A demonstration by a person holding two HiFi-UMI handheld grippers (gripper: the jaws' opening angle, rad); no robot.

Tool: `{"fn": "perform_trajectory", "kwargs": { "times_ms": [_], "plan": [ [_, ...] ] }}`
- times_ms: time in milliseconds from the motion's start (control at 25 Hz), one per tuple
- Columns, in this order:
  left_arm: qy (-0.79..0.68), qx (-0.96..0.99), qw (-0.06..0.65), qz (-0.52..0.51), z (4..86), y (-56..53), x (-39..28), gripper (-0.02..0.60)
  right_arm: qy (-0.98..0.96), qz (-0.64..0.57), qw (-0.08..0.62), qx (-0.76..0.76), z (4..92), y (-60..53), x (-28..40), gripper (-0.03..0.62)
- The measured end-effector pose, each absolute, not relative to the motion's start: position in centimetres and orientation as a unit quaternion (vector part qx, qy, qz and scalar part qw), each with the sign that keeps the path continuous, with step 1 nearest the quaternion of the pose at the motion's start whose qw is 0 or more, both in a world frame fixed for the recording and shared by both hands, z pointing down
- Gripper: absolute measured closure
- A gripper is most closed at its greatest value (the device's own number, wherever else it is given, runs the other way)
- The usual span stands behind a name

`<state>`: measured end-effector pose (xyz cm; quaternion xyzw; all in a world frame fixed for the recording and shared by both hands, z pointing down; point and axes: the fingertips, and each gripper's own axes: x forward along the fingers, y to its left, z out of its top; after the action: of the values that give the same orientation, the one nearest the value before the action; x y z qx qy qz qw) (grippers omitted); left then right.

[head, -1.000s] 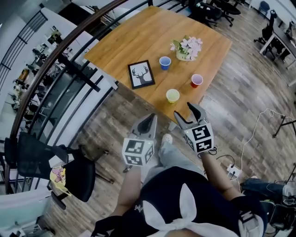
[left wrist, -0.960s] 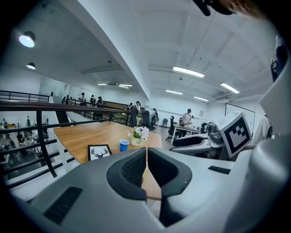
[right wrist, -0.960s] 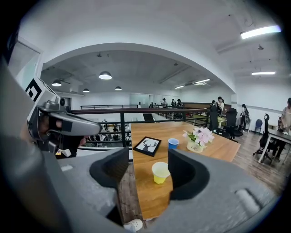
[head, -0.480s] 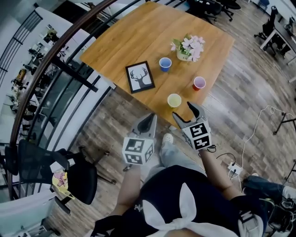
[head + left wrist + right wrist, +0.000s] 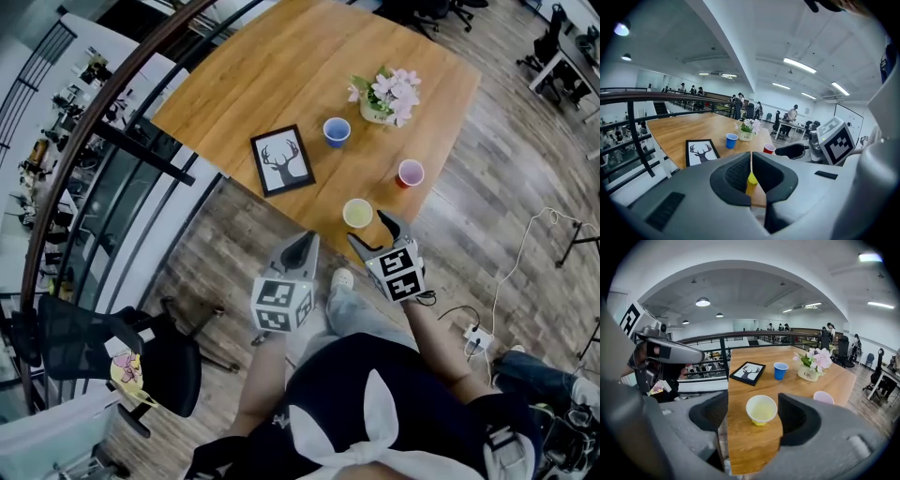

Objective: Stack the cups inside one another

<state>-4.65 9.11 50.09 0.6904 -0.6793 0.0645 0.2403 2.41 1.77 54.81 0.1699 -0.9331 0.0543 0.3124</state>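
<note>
I see a broad wooden table (image 5: 281, 84). A black-framed deer picture (image 5: 282, 160) lies by its near-left edge and a white pot of pink flowers (image 5: 386, 97) stands further in. The cups stand well apart: blue paper cup (image 5: 336, 130), red paper cup (image 5: 410, 173) by the right edge, pale yellow paper cup (image 5: 357, 213) at the near edge. My right gripper (image 5: 367, 228) is opening its jaws, short of the yellow one, touching nothing. My left gripper (image 5: 300, 246) is clenched, empty. I judge a stray jaw could knock that cup over the edge. Bare wood beyond leaves room.
</note>
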Motion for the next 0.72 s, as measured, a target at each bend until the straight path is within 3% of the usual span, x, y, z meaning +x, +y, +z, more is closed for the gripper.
{"fn": "perform_trajectory", "kwargs": {
  "times_ms": [720],
  "plan": [
    [-0.666,0.687,0.277,0.092,53.7,6.3,-7.6,0.555,-0.904,0.075,0.393,0.153,62.2,-1.0,0.4,0.247]
  ]
}}
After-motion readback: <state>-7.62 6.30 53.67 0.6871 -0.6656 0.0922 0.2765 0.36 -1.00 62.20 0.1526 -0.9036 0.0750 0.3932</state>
